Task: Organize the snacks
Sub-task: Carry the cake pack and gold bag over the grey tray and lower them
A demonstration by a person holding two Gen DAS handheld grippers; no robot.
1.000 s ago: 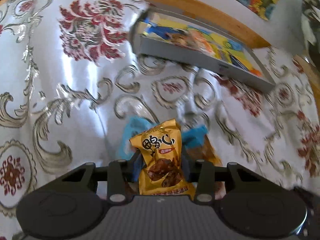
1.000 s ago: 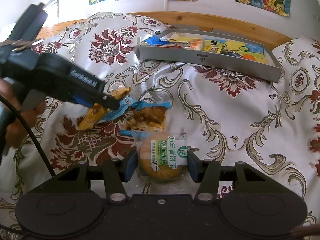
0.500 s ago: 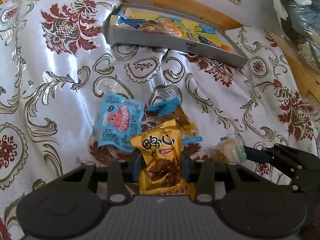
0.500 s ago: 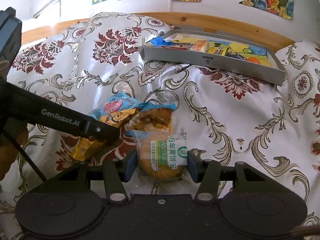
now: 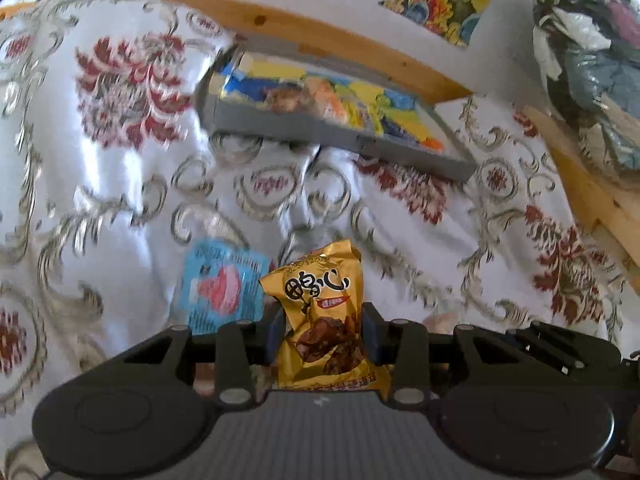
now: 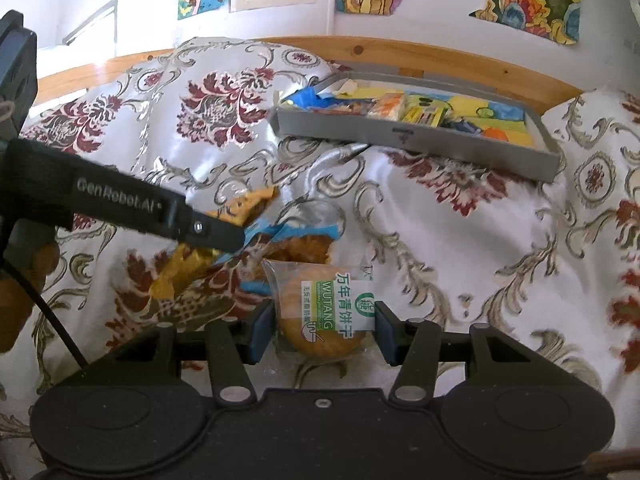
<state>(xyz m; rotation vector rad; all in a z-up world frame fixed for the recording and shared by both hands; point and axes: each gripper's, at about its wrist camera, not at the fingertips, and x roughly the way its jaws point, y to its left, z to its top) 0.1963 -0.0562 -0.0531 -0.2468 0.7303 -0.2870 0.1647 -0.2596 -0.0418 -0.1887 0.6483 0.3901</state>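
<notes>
In the left wrist view my left gripper [image 5: 322, 338] is shut on a golden-yellow snack packet [image 5: 320, 312], held upright above the bedspread. A blue packet with a pink figure [image 5: 220, 292] lies just left of it. The grey tray [image 5: 304, 124], holding several colourful snacks, sits farther back. In the right wrist view my right gripper [image 6: 324, 332] is shut on a clear biscuit packet with a green and white label [image 6: 320, 312], low over the bedspread. The left gripper's black finger [image 6: 200, 226] reaches in from the left with the yellow packet [image 6: 180, 268].
A brown snack packet with blue ends [image 6: 304, 244] lies just beyond the biscuit packet. The tray [image 6: 400, 136] rests against a wooden bed frame [image 6: 400, 52]. A bundle of bags [image 5: 592, 60] is piled at the right. A hand [image 6: 24, 280] shows at the left edge.
My left gripper has risen with the yellow packet and its view now tilts up toward the tray. The right gripper has barely shifted and still holds the biscuit packet.
</notes>
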